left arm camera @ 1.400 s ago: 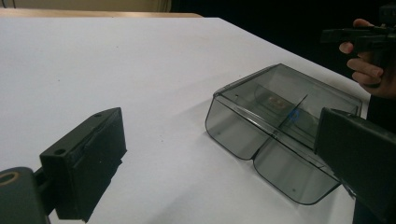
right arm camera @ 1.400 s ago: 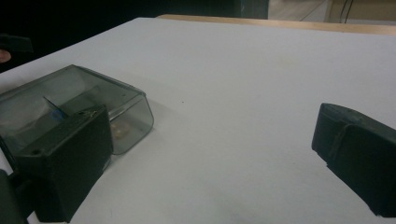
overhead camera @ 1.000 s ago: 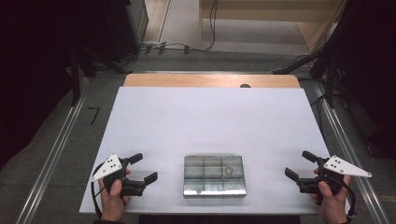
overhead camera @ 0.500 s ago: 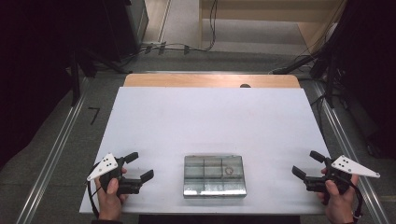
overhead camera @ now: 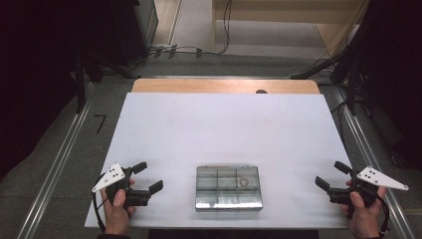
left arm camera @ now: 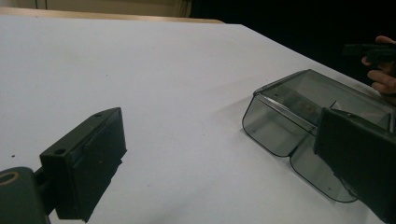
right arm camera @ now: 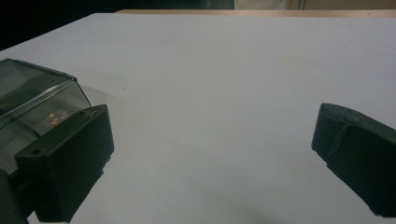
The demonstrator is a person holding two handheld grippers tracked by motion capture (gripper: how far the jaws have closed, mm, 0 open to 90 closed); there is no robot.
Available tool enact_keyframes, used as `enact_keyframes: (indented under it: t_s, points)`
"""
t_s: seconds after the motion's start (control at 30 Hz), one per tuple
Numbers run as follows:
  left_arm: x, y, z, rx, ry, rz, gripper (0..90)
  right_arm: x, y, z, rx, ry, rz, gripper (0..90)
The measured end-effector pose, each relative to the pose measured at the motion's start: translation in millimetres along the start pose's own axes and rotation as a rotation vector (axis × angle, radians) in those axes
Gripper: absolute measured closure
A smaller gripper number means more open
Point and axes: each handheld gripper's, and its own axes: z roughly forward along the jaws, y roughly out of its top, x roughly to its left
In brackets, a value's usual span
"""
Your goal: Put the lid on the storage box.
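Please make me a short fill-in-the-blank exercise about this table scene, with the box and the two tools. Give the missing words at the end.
1. The clear plastic box lies on the white table ______ the left tool and the right tool.
2. The jaws of both tools stand ______, holding nothing.
3. The small ring lies ______ the box.
4. The box sits near the table edge that is ______ to the person.

Missing words: between; open; inside; closest
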Motion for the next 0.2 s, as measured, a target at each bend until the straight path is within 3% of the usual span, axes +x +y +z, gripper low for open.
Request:
enact_keyframes:
  t_s: [0.2]
  points:
    - [-1.5, -0.2, 1.9, 0.009, 0.004, 0.007, 1.6, 1.5, -0.4, 2.3, 0.006, 0.012, -0.014, 0.0]
